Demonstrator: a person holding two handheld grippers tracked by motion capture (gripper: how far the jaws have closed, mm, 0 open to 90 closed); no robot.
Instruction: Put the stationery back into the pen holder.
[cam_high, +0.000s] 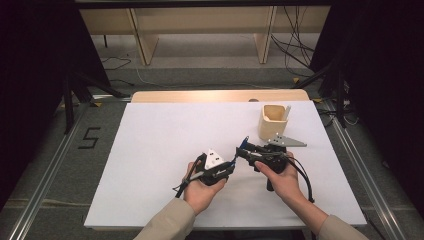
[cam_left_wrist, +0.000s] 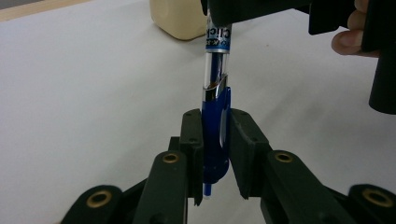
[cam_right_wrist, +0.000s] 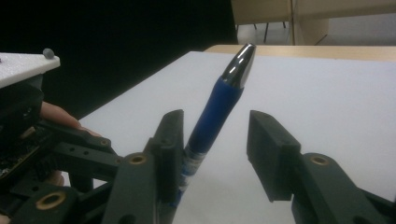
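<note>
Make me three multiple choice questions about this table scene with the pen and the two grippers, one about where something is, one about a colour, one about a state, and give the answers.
1. Where does the wooden pen holder stand on the white table?
A. far right part
B. near left corner
C. centre

2. What colour is the pen?
A. red
B. green
C. blue

3. How does the left gripper stand?
A. wide open, nothing between its jaws
B. shut on the pen
C. lying loose on the table

Answers: 1 A, the high view shows it beyond the right gripper. 2 C, both gripper views show a blue barrel. 3 B, in its own view both pads press the pen's clip end.
</note>
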